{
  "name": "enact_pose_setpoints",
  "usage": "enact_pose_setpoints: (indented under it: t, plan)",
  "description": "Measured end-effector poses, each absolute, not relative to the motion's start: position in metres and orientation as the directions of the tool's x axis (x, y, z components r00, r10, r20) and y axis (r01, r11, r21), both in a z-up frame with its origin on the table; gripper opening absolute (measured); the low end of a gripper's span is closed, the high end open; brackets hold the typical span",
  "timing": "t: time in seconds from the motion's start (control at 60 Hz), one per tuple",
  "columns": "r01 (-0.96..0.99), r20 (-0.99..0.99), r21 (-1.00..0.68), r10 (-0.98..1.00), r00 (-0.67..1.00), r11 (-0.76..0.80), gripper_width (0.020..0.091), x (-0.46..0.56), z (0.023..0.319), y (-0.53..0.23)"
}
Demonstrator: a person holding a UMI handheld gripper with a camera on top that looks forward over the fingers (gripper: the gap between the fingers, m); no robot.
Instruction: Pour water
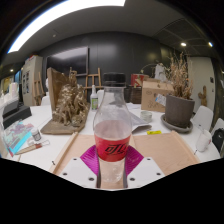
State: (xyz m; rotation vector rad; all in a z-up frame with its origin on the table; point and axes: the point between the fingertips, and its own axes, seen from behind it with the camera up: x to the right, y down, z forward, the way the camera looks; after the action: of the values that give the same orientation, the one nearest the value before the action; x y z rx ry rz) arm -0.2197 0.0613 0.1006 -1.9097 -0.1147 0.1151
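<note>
A clear plastic bottle [112,140] with a red label stands upright between the two fingers of the claw [112,172], its lower body framed by the magenta pads [91,160] on either side. Whether the pads press on the bottle cannot be told, as its base and the fingertips are hidden at the bottom of the view. The bottle is capped and see-through above the label; any liquid level inside cannot be made out. It sits above a light wooden board [150,150] lying on the white counter [45,150], at the counter's near edge. Beyond the fingers, toward the counter's far left, a brown sculpture [68,105] stands on a flat base, with a small green-topped bottle [94,99] just beside it. Toward the far right a dark pot [180,108] holds dried branches, and a cardboard box [155,94] stands behind it.
</note>
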Motion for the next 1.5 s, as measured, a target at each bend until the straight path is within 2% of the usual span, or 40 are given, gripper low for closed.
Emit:
enact_pose_setpoints:
  t: [0.15,0.3,0.433,0.517,0.6,0.75,0.917,1.033,1.183,1.333,1.5]
  plan:
    - [-0.099,-0.141,-0.956,0.137,0.981,-0.278,0.029,-0.202,0.161,0.068]
    - [-0.334,-0.374,-0.911,0.144,0.916,-0.242,0.0288,-0.16,0.224,0.076]
    - [-0.591,-0.632,-0.767,0.131,0.764,-0.249,0.0286,-0.11,0.265,0.083]
    - [-0.74,-0.778,-0.623,0.105,0.619,-0.253,0.0285,-0.072,0.276,0.09]
    - [-0.859,-0.897,-0.438,0.069,0.437,-0.263,0.0282,-0.035,0.275,0.097]
    - [-0.962,-0.996,-0.081,-0.009,0.087,-0.262,0.0288,0.024,0.251,0.119]
    - [-0.925,-0.955,0.296,-0.048,-0.293,-0.239,0.0287,0.064,0.234,0.13]
    - [-0.851,-0.883,0.466,-0.07,-0.463,-0.244,0.0285,0.075,0.228,0.137]
    - [-0.809,-0.844,0.534,-0.093,-0.528,-0.247,0.0286,0.085,0.22,0.141]
    - [-0.798,-0.839,0.54,-0.101,-0.534,-0.267,0.0285,0.09,0.224,0.142]
    - [-0.834,-0.89,0.454,-0.109,-0.444,-0.314,0.0284,0.09,0.234,0.14]
